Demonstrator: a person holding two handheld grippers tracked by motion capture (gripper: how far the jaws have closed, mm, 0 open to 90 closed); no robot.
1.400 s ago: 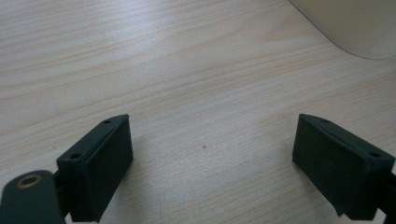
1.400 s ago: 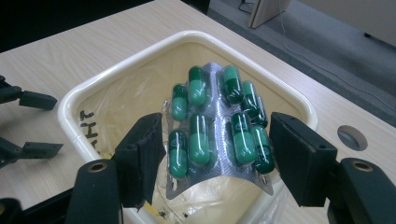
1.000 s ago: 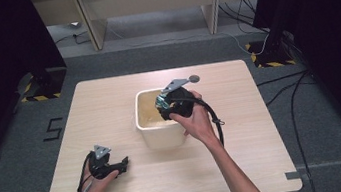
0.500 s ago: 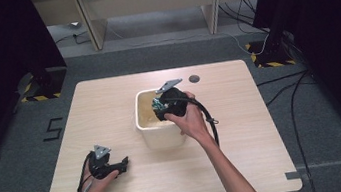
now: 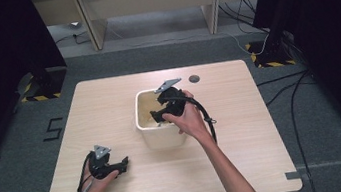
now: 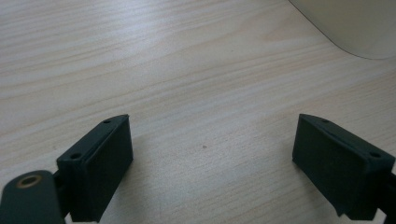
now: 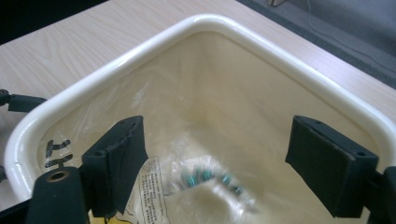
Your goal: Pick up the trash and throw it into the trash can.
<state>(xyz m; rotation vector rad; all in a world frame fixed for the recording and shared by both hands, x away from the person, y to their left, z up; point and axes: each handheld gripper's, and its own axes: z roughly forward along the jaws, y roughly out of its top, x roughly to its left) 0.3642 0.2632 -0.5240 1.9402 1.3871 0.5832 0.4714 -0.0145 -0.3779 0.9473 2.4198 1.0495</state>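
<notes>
Nearest to me, my left hand-held gripper [image 5: 123, 164] rests low on the tabletop [image 5: 249, 165] by the near left edge, its jaws spread wide with bare wood between them and nothing gripped; in the left gripper view the pale wall of the tub [image 6: 355, 28] sits ahead and to the right of those jaws, well apart from them. Farther in, my right hand-held gripper [image 5: 157, 117] is tipped down over the cream plastic tub [image 5: 161, 136], pointing into its open mouth. Its jaws have just been opening and now stand released, wide apart. Below and between them, in the right gripper view, a clear plastic bag [image 7: 205, 186] lies at the bottom of the tub, blurred, with small green pieces [image 7: 201, 176] inside it and a printed label [image 7: 152, 186] just beside the left jaw; neither pad presses on it. I see black marks [image 7: 56, 151] on the tub's inner wall to the left of that jaw. Beyond the right hand-held gripper, a small dark round disc [image 5: 194, 78] sits on the tabletop near the far edge.
</notes>
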